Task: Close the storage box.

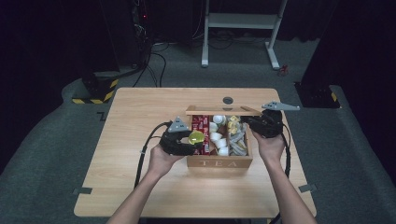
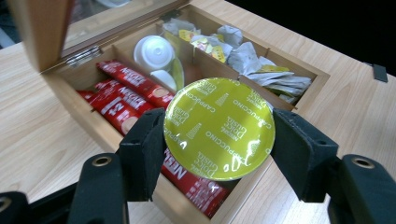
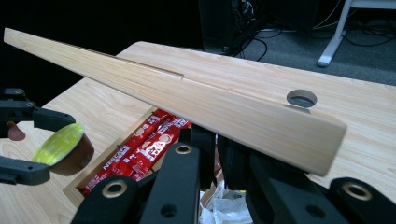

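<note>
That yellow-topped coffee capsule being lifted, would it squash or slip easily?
The coffee capsule probably slips a little: the left tool grips only its round rim. Its shiny foil lid looks thin, so likely easy to dent. It seems light, hanging steadily over the tea box.

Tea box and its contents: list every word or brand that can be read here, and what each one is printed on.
"TEA": front wall of the wooden box.
"CAPPUCCINO", repeated: yellow foil lid of the capsule clamped in the left gripper.
"NESCAFE Dolce Gusto", repeated small: same foil lid, only partly legible.
"NESCAFE": red sachets.
"2", large, on one red sachet; the rest is blurred.
Tea bag wrappers: print too small to read.
</note>
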A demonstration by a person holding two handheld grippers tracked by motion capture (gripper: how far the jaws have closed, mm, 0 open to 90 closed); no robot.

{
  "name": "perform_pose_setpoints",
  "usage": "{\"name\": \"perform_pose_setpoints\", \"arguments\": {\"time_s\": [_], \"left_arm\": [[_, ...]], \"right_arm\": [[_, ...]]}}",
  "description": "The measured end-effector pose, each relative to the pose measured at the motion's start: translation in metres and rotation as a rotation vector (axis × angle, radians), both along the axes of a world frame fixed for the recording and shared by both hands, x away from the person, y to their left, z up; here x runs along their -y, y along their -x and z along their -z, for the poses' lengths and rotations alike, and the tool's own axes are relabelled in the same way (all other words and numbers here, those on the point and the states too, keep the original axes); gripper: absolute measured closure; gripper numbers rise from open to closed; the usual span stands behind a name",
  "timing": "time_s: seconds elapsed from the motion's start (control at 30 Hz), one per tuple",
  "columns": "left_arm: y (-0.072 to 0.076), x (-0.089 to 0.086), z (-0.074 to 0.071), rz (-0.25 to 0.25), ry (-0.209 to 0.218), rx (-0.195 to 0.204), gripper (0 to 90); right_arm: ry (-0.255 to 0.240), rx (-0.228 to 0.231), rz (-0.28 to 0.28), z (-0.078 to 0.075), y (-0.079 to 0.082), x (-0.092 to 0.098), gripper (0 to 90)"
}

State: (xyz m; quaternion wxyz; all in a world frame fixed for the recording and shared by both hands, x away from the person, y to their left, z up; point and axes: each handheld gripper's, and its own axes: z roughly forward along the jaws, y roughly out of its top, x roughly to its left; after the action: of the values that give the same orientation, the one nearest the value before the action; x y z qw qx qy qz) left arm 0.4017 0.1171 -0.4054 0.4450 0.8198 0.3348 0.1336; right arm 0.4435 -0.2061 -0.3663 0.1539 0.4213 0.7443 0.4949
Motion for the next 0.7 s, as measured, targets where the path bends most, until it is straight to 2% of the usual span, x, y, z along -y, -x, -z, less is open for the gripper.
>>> {"name": "perform_pose_setpoints", "arguments": {"time_s": [0.7], "left_arm": [[0.010,-0.031,0.003,-0.068,0.021,0.007,37.7]], "right_arm": [[0.001,-0.008,0.000,0.000,0.000,-0.003,85.2]]}}
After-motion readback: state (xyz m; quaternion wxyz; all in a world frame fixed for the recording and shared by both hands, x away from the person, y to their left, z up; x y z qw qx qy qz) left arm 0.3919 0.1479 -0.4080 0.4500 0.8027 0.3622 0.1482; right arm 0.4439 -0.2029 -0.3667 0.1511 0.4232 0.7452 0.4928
